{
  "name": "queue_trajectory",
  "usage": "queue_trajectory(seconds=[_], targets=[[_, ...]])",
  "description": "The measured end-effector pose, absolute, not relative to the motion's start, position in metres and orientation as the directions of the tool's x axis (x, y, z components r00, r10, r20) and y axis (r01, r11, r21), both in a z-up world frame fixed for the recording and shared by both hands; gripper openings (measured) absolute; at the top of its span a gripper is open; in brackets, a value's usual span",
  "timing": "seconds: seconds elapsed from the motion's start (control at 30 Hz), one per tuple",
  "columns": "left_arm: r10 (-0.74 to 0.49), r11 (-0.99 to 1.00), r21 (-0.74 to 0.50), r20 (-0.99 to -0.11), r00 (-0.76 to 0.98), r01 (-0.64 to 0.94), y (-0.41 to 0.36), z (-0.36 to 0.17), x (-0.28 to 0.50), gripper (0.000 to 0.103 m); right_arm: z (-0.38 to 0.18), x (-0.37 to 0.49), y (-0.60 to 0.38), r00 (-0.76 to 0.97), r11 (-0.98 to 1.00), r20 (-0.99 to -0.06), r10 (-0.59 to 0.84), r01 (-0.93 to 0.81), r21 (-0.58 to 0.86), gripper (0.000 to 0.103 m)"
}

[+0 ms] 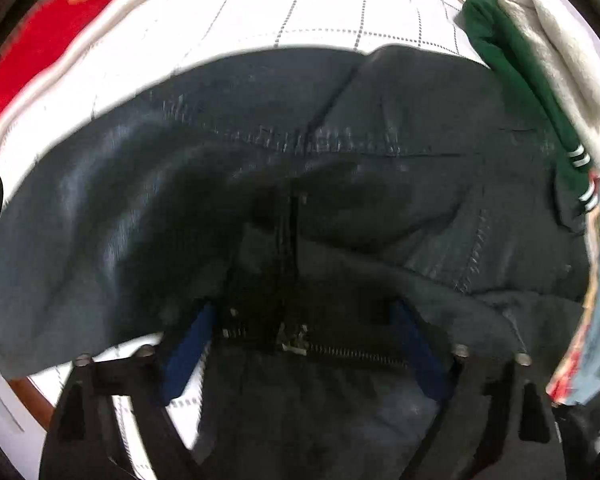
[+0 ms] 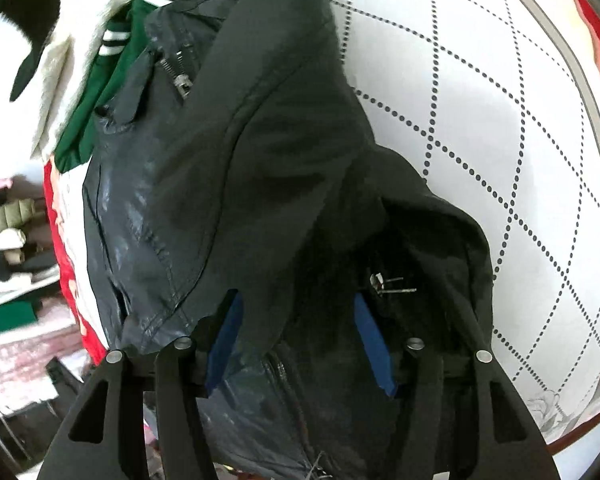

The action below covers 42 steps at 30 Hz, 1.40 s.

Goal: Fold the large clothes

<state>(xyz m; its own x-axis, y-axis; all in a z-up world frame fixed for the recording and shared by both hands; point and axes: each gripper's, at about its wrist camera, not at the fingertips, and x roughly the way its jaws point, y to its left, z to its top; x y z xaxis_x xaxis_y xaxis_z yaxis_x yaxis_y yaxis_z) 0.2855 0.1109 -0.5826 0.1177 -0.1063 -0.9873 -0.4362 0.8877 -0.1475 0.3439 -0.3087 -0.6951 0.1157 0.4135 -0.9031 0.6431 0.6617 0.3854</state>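
Note:
A dark navy jacket (image 1: 340, 160) with zippers lies bunched on a white quilt and fills most of both views. My left gripper (image 1: 300, 312) is shut on a fold of the jacket near its front zipper; only the blue finger pads (image 1: 188, 352) show beside the cloth. My right gripper (image 2: 296, 312) is shut on another thick fold of the jacket (image 2: 228, 140), its tips buried in the fabric, with a blue pad (image 2: 372, 344) visible on the right. The jacket's glossy side faces left in the right wrist view.
A white quilt (image 2: 480, 120) with a dotted diamond pattern covers the bed. A green garment with white stripes (image 1: 520, 80) and a white fleece piece (image 1: 560, 60) lie beside the jacket. A red blanket (image 1: 32, 48) borders the quilt. Piled clothes (image 2: 8, 240) lie beyond the bed.

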Motion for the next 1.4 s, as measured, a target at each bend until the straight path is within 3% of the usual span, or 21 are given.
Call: queue_trajectory(seconds=[0.03, 0.13, 0.27, 0.43, 0.5, 0.57, 0.7, 0.8, 0.93, 1.0, 1.03, 1.07, 1.27, 1.4], targets=[[-0.071, 0.897, -0.121, -0.989, 0.131, -0.425, 0.109, -0.577, 0.287, 0.04, -0.696, 0.343, -0.312, 0.117, 0.655, -0.902, 0.415, 0.65, 0.385, 0.06], [-0.015, 0.916, -0.096, -0.978, 0.207, -0.388, 0.106, -0.548, 0.289, 0.025, -0.699, 0.344, -0.313, 0.127, 0.655, -0.902, 0.412, 0.647, 0.39, 0.06], [0.014, 0.944, -0.108, -0.93, 0.367, -0.31, 0.091, -0.487, 0.302, 0.02, -0.7, 0.34, -0.317, 0.16, 0.644, -0.895, 0.417, 0.643, 0.415, 0.06], [-0.035, 0.96, -0.175, -0.851, 0.524, -0.22, 0.069, -0.436, 0.341, 0.018, -0.699, 0.328, -0.329, 0.239, 0.592, -0.876, 0.419, 0.659, 0.463, 0.06], [-0.042, 0.963, -0.18, -0.833, 0.552, -0.198, 0.064, -0.427, 0.363, 0.007, -0.696, 0.323, -0.335, 0.265, 0.595, -0.889, 0.374, 0.666, 0.45, 0.06], [-0.039, 0.97, -0.166, -0.832, 0.554, -0.18, 0.053, -0.439, 0.392, 0.005, -0.696, 0.321, -0.342, 0.286, 0.599, -0.897, 0.336, 0.671, 0.438, 0.057], [-0.003, 0.977, -0.1, -0.891, 0.453, -0.19, 0.058, -0.485, 0.429, 0.005, -0.706, 0.314, -0.364, 0.279, 0.576, -0.932, 0.23, 0.733, 0.362, 0.04], [-0.027, 0.973, -0.097, -0.949, 0.315, -0.208, 0.063, -0.531, 0.433, 0.005, -0.707, 0.314, -0.37, 0.272, 0.561, -0.94, 0.206, 0.754, 0.341, 0.038], [-0.079, 0.957, -0.158, -0.948, 0.307, -0.242, 0.073, -0.535, 0.402, 0.015, -0.689, 0.329, -0.356, 0.2, 0.626, -0.958, 0.208, 0.725, 0.287, 0.049], [-0.091, 0.95, -0.179, -0.943, 0.321, -0.257, 0.081, -0.529, 0.383, 0.046, -0.677, 0.335, -0.346, 0.21, 0.648, -0.95, 0.233, 0.695, 0.313, 0.058], [-0.1, 0.942, -0.196, -0.939, 0.328, -0.272, 0.087, -0.525, 0.37, 0.086, -0.67, 0.338, -0.338, 0.211, 0.67, -0.948, 0.238, 0.67, 0.318, 0.06], [-0.104, 0.933, -0.207, -0.938, 0.33, -0.294, 0.094, -0.521, 0.359, 0.1, -0.665, 0.342, -0.329, 0.202, 0.699, -0.95, 0.238, 0.644, 0.312, 0.06], [-0.101, 0.778, -0.226, -0.966, 0.239, -0.585, 0.16, -0.516, 0.236, 0.1, -0.669, 0.362, -0.265, 0.112, 0.774, -0.946, 0.305, 0.55, 0.315, 0.068], [-0.149, 0.45, -0.261, -0.965, 0.216, -0.854, 0.224, -0.541, 0.119, 0.1, -0.682, 0.368, -0.227, 0.054, 0.792, -0.934, 0.353, 0.514, 0.329, 0.068]])
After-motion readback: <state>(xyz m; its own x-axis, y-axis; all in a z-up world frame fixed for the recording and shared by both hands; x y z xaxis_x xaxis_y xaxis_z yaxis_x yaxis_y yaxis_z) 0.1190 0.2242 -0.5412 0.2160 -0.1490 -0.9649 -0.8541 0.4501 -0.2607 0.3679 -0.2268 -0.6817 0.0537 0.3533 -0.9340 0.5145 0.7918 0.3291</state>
